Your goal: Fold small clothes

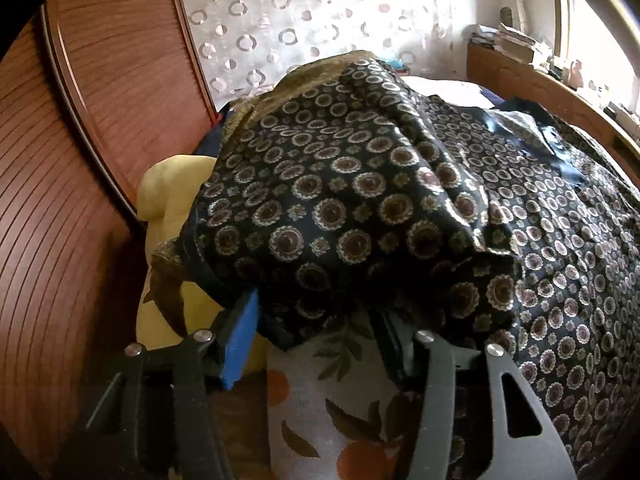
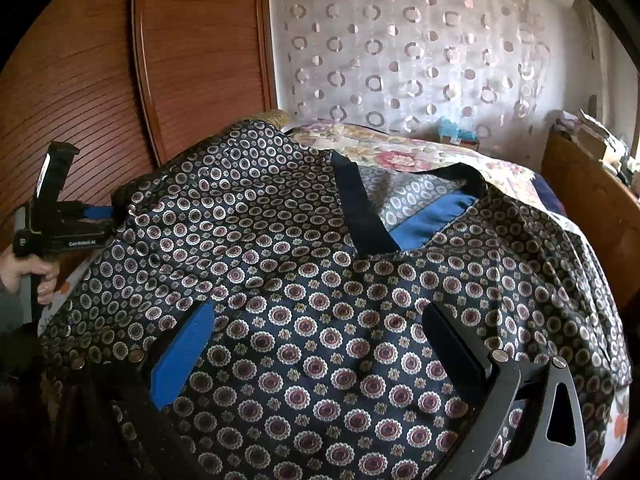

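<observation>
Right wrist: right gripper (image 2: 316,344) spread over garment (image 2: 304,280); left gripper (image 1: 316,316) pinching garment's edge (wardrobe (image 2: 80,80) close).

I see garment (image 2: 320,320): dark navy with maroon-and-cream medallion rings, solid blue neck trim | gripper pads (image 2: 182,354): bright blue on black frames | cushion (image 1: 160,192): yellow | sheet (image 1: 320,420): white with orange fruit, brown leaves | wardrobe (image 2: 192,48): reddish-brown ribbed wood | curtain (image 2: 400,60): white with grey rings

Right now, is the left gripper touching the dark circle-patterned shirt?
Touching. In the left wrist view the shirt drapes over the left gripper, its blue finger tucked under the cloth edge. The right wrist view shows the gripper's tip meeting the shirt's edge too.
</observation>
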A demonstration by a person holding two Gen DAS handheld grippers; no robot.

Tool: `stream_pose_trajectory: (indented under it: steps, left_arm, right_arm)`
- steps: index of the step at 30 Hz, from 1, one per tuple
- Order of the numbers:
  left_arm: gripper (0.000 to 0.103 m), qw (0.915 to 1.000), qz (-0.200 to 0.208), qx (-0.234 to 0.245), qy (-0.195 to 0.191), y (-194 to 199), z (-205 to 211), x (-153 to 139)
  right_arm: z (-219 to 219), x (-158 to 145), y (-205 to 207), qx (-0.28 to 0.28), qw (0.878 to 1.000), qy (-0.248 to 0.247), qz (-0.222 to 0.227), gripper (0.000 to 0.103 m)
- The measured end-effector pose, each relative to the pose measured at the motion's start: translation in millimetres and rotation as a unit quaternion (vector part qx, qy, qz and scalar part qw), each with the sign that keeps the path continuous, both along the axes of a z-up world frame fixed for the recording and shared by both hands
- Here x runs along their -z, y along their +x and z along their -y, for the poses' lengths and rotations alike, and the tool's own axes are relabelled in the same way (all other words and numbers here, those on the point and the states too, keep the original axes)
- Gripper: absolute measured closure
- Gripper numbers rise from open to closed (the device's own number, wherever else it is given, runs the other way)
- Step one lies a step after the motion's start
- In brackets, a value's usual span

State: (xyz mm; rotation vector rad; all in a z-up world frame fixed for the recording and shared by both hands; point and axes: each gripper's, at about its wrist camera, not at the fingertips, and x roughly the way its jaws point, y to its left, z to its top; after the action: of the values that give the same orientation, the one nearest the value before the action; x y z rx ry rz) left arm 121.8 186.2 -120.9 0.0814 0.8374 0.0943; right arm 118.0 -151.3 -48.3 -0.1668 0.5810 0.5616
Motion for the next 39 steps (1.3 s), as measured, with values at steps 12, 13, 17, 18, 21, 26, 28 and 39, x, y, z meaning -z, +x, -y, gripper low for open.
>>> stream_pose_trajectory:
  steps: [12, 13, 17, 18, 21, 26, 28, 39]
  left_arm:
    - [0.048, 0.9991, -0.004, 0.002, 0.043, 9.8, 17.1, -1.2]
    - [0.064, 0.9995, 0.003, -0.005, 0.030, 9.1, 9.7, -3.0]
    - [0.096, 0.9993, 0.032, -0.012, -0.017, -2.4, -8.9, -14.3]
    - [0.098, 0.9988, 0.043, -0.016, -0.015, -5.0, -10.2, -18.6]
    - [0.099, 0.9967, 0.074, -0.016, -0.027, -11.0, -11.6, -36.1]
    - [0.099, 0.9938, 0.106, 0.007, -0.034, -3.8, 6.1, -66.0]
    - [0.099, 0.9926, 0.113, 0.020, -0.041, 3.5, 17.1, -75.2]
    - [0.094, 0.9872, 0.086, 0.092, -0.098, 1.5, 72.8, -80.3]
  right_arm:
    - [9.6, 4.5, 0.2, 0.011, 1.000, -0.002, -0.010, 0.000]
    - [10.6, 3.4, 0.3, 0.011, 1.000, -0.001, -0.011, 0.000]
    - [13.7, -0.2, -0.4, 0.015, 1.000, 0.002, -0.013, 0.000]
    - [15.7, -0.7, 0.0, 0.014, 1.000, 0.003, -0.014, 0.000]
    - [16.7, -0.2, -1.5, 0.014, 1.000, 0.005, -0.014, 0.000]
    - [19.8, 1.6, -1.8, 0.015, 1.000, 0.006, -0.017, 0.000]
    - [23.5, -0.2, -1.9, 0.017, 1.000, 0.010, -0.017, 0.000]
    - [43.1, 1.7, -5.3, 0.032, 0.999, 0.024, -0.022, 0.000]
